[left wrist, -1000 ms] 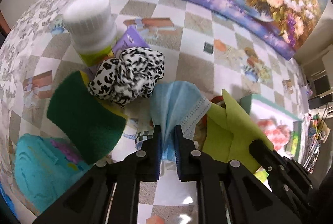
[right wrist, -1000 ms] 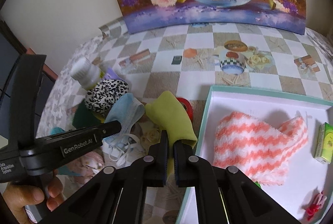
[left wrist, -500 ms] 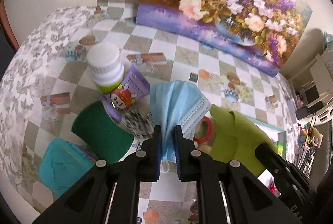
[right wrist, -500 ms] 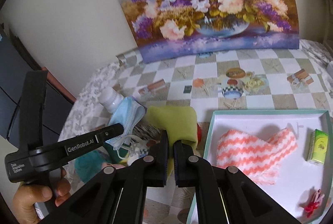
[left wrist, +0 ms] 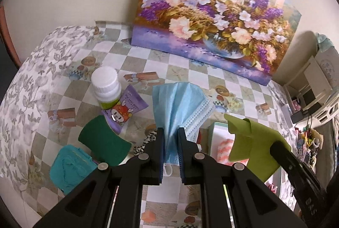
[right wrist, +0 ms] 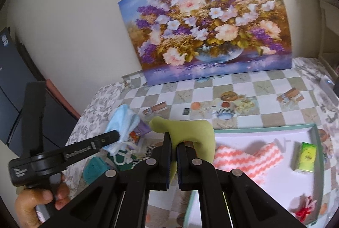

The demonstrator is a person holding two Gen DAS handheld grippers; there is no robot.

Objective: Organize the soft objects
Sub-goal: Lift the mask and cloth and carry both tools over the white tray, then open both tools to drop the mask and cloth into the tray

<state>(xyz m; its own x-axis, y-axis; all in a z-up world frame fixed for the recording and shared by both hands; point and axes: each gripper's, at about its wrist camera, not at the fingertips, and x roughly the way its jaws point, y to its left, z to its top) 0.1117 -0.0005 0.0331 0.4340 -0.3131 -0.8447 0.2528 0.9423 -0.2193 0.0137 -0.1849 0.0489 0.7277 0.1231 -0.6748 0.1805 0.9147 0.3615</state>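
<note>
- Between the left gripper's point(left wrist: 170, 139) fingers, a blue face mask point(left wrist: 180, 105) is clamped; the right gripper's point(right wrist: 173, 149) fingers pinch a green cloth point(right wrist: 190, 130).
- Both have risen off the tabletop point(left wrist: 214, 77) since a second ago, leaving the clutter below.
- Next, I'd guess, comes the white tray point(right wrist: 275, 134), where a striped cloth point(right wrist: 247, 158) lies.
- Earlier the mask touched the leopard scrunchie point(left wrist: 146, 142).
</note>
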